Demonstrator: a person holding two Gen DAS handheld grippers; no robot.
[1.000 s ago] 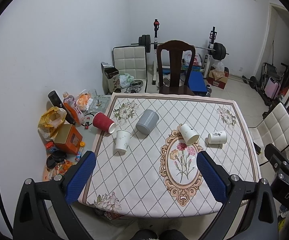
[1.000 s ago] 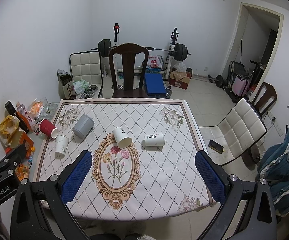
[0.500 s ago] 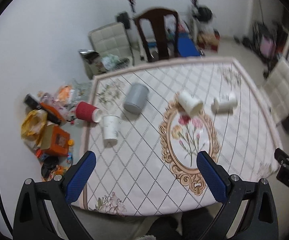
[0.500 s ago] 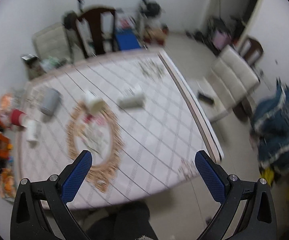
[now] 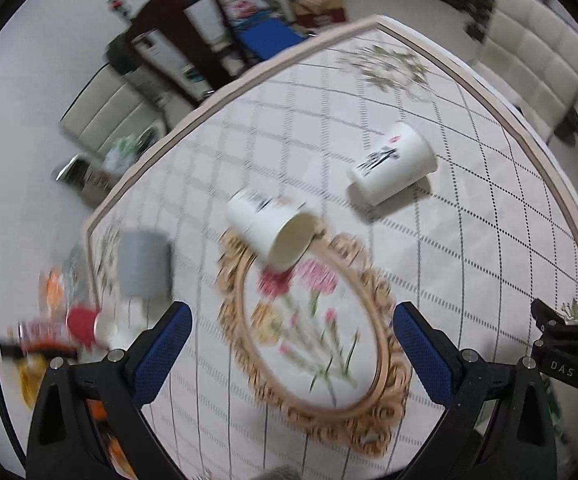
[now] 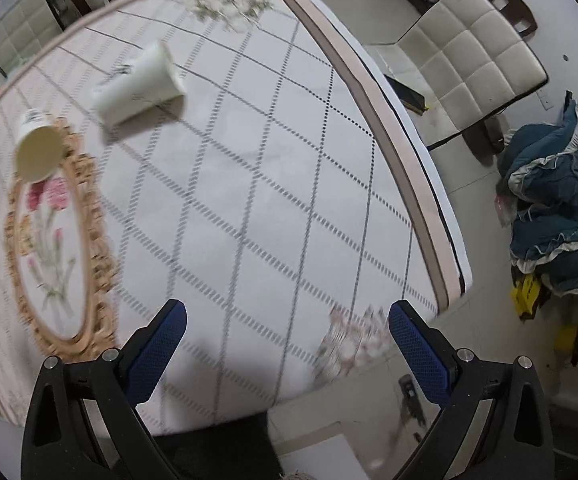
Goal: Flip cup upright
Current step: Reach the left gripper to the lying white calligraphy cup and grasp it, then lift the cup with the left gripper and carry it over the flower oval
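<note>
Two white cups lying on their sides on the table (image 5: 469,248), seen from the left wrist: nearer white cup (image 5: 273,226) at about 12 o'clock from the left gripper (image 5: 289,344), mouth facing the camera, touching the top of the oval flower frame (image 5: 313,340); second white cup (image 5: 393,164) at about 1 o'clock, apart from the first. Left gripper hanging with both blue fingers wide apart, holding nothing. Grey cup (image 5: 143,264) at 10 o'clock, red cup (image 5: 83,324) at 9 o'clock, both blurred.

Seen from the right wrist: right gripper (image 6: 287,342) standing wide apart too, gripping nothing. Nearer white cup (image 6: 39,148) at 10 o'clock, second white cup (image 6: 137,84) at 11 o'clock. Padded chair (image 6: 469,56) at 2 o'clock beside the table (image 6: 249,184).
</note>
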